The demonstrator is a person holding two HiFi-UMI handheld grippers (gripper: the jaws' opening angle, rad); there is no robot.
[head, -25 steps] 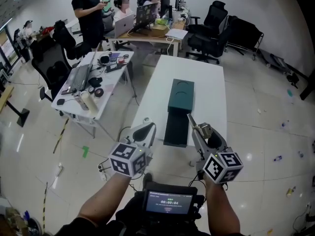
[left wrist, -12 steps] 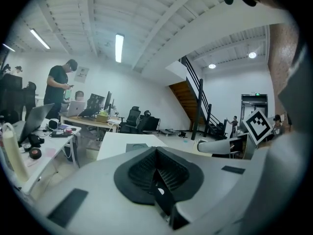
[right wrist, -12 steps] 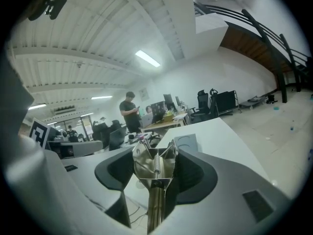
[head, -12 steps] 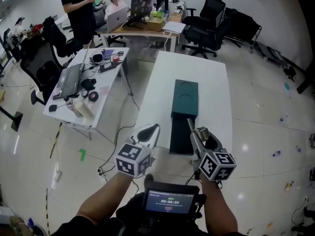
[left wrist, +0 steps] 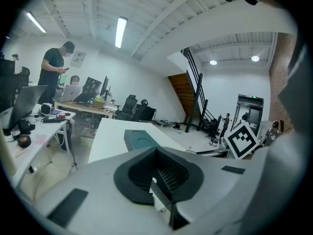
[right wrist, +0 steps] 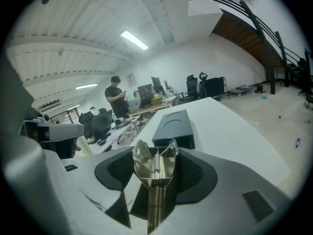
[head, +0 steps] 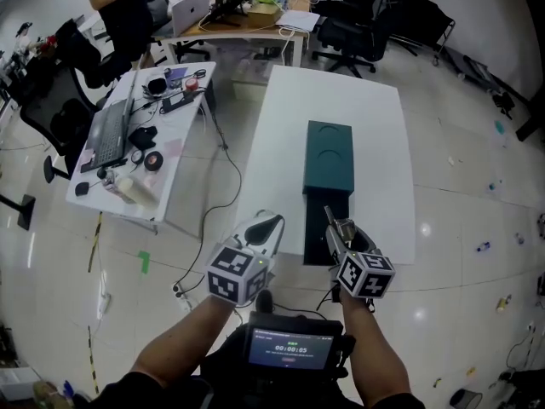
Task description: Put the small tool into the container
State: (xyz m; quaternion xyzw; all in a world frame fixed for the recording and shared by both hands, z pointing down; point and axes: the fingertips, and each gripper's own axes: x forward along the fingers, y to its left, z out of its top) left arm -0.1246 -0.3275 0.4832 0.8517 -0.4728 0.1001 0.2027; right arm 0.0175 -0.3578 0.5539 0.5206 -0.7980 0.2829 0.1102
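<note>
A dark teal box-shaped container (head: 328, 156) lies lengthwise on the white table (head: 375, 118), with its dark inner tray (head: 317, 233) pulled out toward me. My right gripper (head: 334, 227) hangs just at the tray's near end, shut on a small metal spring tool (right wrist: 155, 163) that sticks up between the jaws. The container (right wrist: 173, 126) sits straight ahead in the right gripper view. My left gripper (head: 271, 222) is beside it, left of the tray and off the table's edge, shut with nothing in it. In the left gripper view the container (left wrist: 139, 140) lies ahead.
A cluttered desk (head: 128, 135) with laptops and cables stands to the left of the table. Office chairs (head: 358, 24) and more desks with people fill the back. A cable (head: 217, 203) runs over the floor. A small screen unit (head: 294, 348) sits at my chest.
Both grippers have come closer to the table's near end and the container's pulled-out tray. The tool stays in the right gripper.
</note>
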